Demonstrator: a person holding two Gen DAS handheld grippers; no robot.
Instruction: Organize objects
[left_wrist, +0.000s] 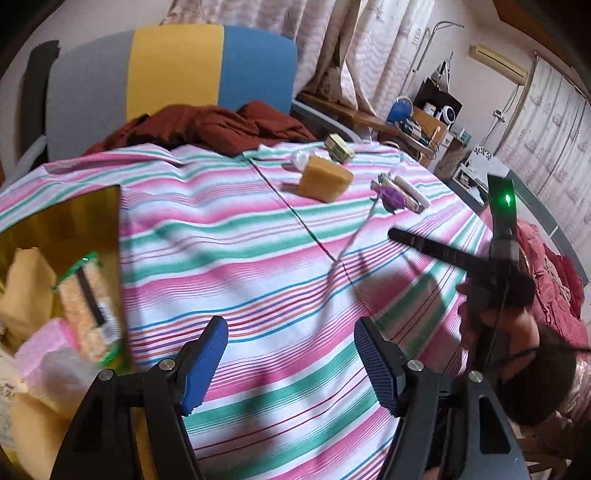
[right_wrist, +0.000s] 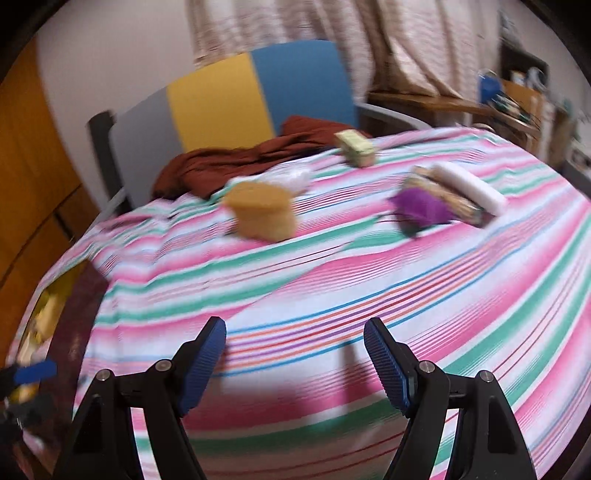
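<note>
The left gripper (left_wrist: 290, 363) hangs with its blue-padded jaws spread and nothing between them, only striped cloth (left_wrist: 258, 258) below. Its place makes sense: it is just beside the gold-lined box (left_wrist: 74, 218) at the table's left edge, ready for a drop-off or a fresh reach. That box already holds a green-edged pack of pale snacks (left_wrist: 88, 306), a tan block and something pink, so it looks like the collecting bin for the tidy-up.

The right gripper (right_wrist: 295, 363) is likewise released and empty, tilted down over the bare middle of the tablecloth (right_wrist: 332, 280) and facing the loose items at the far side. The wide gap probably suits the bulkiest piece ahead, the yellow-brown sponge-like block (right_wrist: 262, 214). In the left wrist view, the right tool's black fingers (left_wrist: 443, 254) and the hand (left_wrist: 509, 332) holding it show at the right.

The things still to be sorted lie well apart from both grippers, clustered near the far edge: the block (left_wrist: 325, 181), a crumpled clear wrapper (right_wrist: 291, 177) just behind it, a small green-and-cream box (right_wrist: 356, 147), and a purple packet (right_wrist: 421, 208) lying against a brown-patterned pack and a white bar (right_wrist: 469, 186). A rust-red cloth (right_wrist: 229, 162) is heaped on the chair (right_wrist: 258, 88) behind the table. The right view is motion-blurred, so labels cannot be read.
</note>
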